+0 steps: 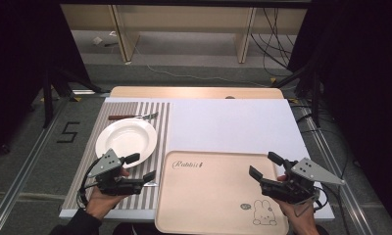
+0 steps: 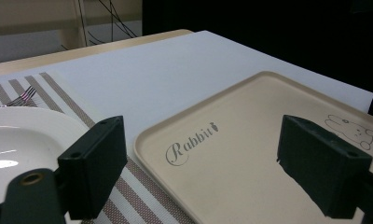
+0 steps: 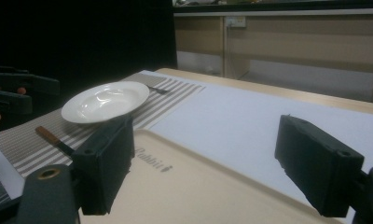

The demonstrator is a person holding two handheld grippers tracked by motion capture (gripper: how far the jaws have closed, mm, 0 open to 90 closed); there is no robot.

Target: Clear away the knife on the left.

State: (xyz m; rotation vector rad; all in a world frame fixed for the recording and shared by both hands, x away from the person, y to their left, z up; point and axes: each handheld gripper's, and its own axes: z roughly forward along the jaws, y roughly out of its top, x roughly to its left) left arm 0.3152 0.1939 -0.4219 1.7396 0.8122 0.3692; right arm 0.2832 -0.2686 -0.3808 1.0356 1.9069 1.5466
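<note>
A white plate (image 1: pixel 126 137) sits on a striped placemat (image 1: pixel 86 166) at the left of the table. Behind the plate lies a fork (image 1: pixel 135 117) with a brown handle. A beige tray (image 1: pixel 218 196) with "Rabbit" lettering and a bunny drawing lies at the front centre. My left gripper (image 1: pixel 141 167) hovers open over the mat's front right part, beside the tray's left edge, holding nothing. My right gripper (image 1: pixel 262 164) hovers open over the tray's right side, also holding nothing. The left gripper view shows the plate (image 2: pixel 17 144) and the tray (image 2: pixel 250 186) between the spread jaws.
A knife (image 3: pixel 54 139) with a brown handle lies on the mat in front of the plate (image 3: pixel 105 100). A white sheet (image 1: pixel 228 125) covers the table behind the tray. Cables and wooden furniture legs lie on the floor beyond the table.
</note>
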